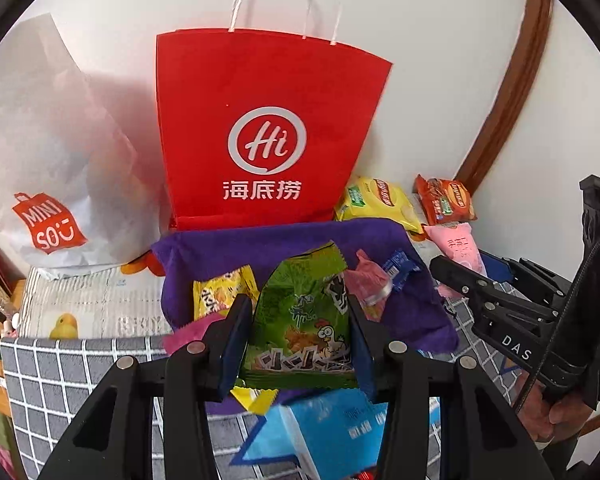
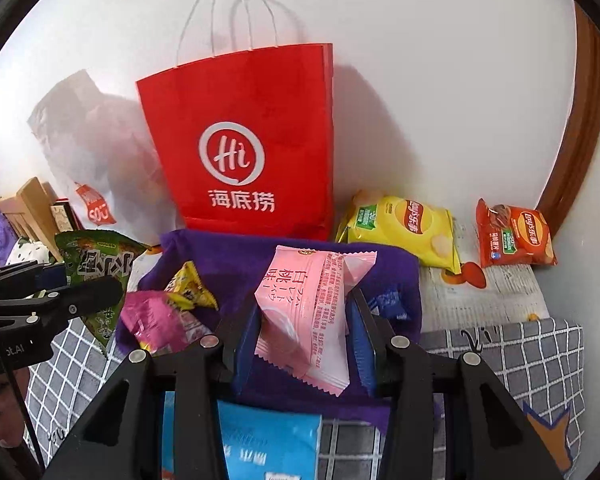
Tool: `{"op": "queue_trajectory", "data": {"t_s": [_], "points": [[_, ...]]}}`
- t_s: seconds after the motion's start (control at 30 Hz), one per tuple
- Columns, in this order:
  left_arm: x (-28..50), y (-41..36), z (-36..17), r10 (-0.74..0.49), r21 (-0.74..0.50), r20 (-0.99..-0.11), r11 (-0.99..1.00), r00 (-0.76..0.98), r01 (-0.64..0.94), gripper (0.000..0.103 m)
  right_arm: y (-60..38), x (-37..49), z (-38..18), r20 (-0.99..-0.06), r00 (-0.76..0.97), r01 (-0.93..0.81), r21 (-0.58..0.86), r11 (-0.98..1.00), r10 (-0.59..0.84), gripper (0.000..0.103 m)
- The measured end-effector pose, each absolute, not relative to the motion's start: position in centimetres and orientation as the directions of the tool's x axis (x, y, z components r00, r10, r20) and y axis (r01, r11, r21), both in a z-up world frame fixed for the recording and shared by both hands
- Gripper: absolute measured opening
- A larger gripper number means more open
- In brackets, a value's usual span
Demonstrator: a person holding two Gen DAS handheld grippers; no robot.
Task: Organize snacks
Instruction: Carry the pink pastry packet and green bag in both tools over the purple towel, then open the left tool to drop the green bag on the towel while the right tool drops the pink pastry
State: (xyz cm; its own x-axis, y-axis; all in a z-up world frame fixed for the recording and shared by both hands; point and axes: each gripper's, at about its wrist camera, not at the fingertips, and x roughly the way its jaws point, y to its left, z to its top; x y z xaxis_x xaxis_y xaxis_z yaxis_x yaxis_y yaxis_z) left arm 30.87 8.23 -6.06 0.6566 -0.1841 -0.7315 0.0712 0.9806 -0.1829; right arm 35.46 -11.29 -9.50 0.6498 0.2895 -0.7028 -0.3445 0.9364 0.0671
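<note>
The left gripper (image 1: 300,340) pinches a green snack packet (image 1: 304,320) between its blue pads; the glossy packet shows a cartoon chicken, black-and-white lettering and a crimped top edge, and it hangs above a purple cloth (image 1: 260,244). The right gripper (image 2: 306,344) pinches a pale pink packet (image 2: 304,312) printed with red characters, its serrated seam at the bottom; this packet too is held over the purple cloth (image 2: 236,248).

On the cloth lie a yellow packet (image 1: 220,288), a crumpled pink wrapper (image 1: 370,280) and a small blue wrapper (image 1: 400,266). Behind the cloth a red paper bag (image 1: 268,120) with white twisted handles and a white "Hi" logo stands upright against the white wall. To its left leans a white Miniso bag (image 1: 40,184).

To the right of the red bag a yellow Lay's chip bag (image 2: 404,228) and an orange Lay's chip bag (image 2: 514,236) lie apart from each other on a printed cover. A light blue box (image 2: 268,440) sits under the right gripper on a grey checked cloth (image 2: 520,356).
</note>
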Motion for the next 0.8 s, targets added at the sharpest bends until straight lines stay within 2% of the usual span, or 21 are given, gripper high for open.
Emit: {"op": "queue_trajectory", "data": {"t_s": [0.3, 0.53, 0.8], "points": [[34.3, 9.7, -7.8, -0.185, -0.199, -0.745, 0.979, 0.641, 0.052, 0.044, -10.4, 38.6, -10.9, -0.711, 0.644, -0.347, 0.059, 0.936, 0.284, 0.042], [35.4, 10.3, -10.8, -0.191, -0.207, -0.781, 0.978, 0.595, 0.042, 0.043, -9.6, 40.7, -14.1, -0.755, 0.59, -0.361, 0.071, 0.93, 0.286, 0.042], [35.8, 10.3, -11.5, -0.221, -0.229, -0.777, 0.972, 0.59, 0.062, 0.043, -9.2, 42.0, -16.2, -0.786, 0.557, -0.366, 0.058, 0.929, 0.268, 0.042]]}}
